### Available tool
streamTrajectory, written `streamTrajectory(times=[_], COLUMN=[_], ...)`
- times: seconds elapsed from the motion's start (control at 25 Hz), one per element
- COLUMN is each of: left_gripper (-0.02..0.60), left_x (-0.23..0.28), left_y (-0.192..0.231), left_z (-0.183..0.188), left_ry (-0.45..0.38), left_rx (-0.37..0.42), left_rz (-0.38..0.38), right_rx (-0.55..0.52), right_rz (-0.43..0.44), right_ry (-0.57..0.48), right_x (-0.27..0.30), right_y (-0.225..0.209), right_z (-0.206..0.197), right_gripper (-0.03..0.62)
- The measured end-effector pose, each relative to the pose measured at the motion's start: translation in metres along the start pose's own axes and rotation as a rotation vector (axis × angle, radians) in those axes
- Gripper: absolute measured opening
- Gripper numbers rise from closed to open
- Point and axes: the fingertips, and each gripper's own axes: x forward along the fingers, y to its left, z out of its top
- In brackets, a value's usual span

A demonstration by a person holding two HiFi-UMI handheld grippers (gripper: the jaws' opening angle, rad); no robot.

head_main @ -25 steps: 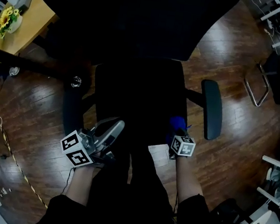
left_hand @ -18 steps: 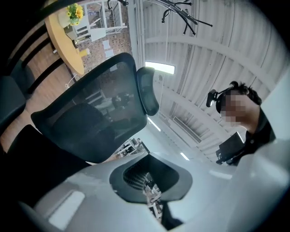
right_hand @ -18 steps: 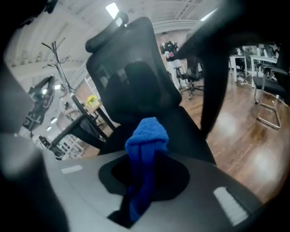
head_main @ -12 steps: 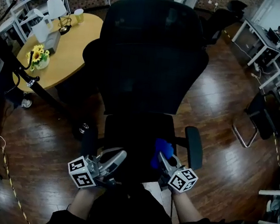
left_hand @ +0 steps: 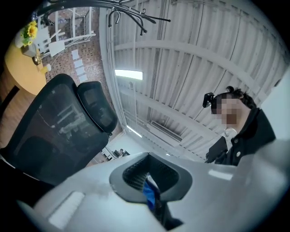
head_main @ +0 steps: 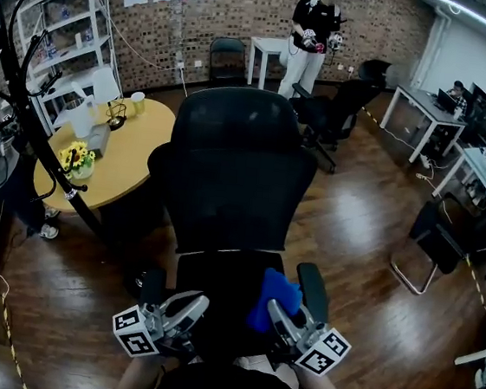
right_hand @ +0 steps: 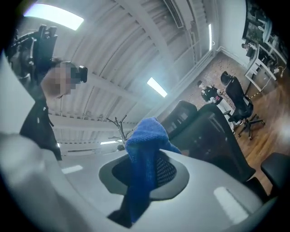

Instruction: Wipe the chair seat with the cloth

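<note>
Right gripper [right_hand: 146, 179]: the 2 jaws are clamped on the blue cloth [right_hand: 144, 145], which is pinched in the middle, its bunched end standing up past the jaw tips and a tail hanging back toward the handle. In the head view this cloth [head_main: 270, 295] sits over the front right part of the black chair seat [head_main: 220, 281], just beside the right armrest [head_main: 311, 289]; whether it touches the seat cannot be told. Left gripper [left_hand: 152, 199]: the jaws are together with only a thin blue sliver in the seam, not identifiable, and it is held at the seat's front left, apart from the cloth.
</note>
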Motion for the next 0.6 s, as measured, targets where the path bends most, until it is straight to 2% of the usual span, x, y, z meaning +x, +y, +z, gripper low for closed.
streamTrajectory(times=[0.24,0.44,0.6], left_gripper=[-0.008,-0.008,-0.008], left_x=[0.019,-0.008,-0.019], left_y=[-0.030,-0.033,-0.044], left_z=[-0.038,-0.030,-0.036], left_ry=[0.006,-0.007,-0.003], left_rx=[0.022,0.020,0.024], left_rz=[0.036,0.089,0.059], right_rx=[0.050,0.074,0.048], right_rz=[0.020,0.049,0.047], right_ry=[-0.019,-0.001,-0.021], right_x=[-0.039,-0.026,-0.041], right_y=[-0.007,0.012,0.035], right_z=[0.002,-0.016,-0.025], right_gripper=[0.061,0.061,0.061])
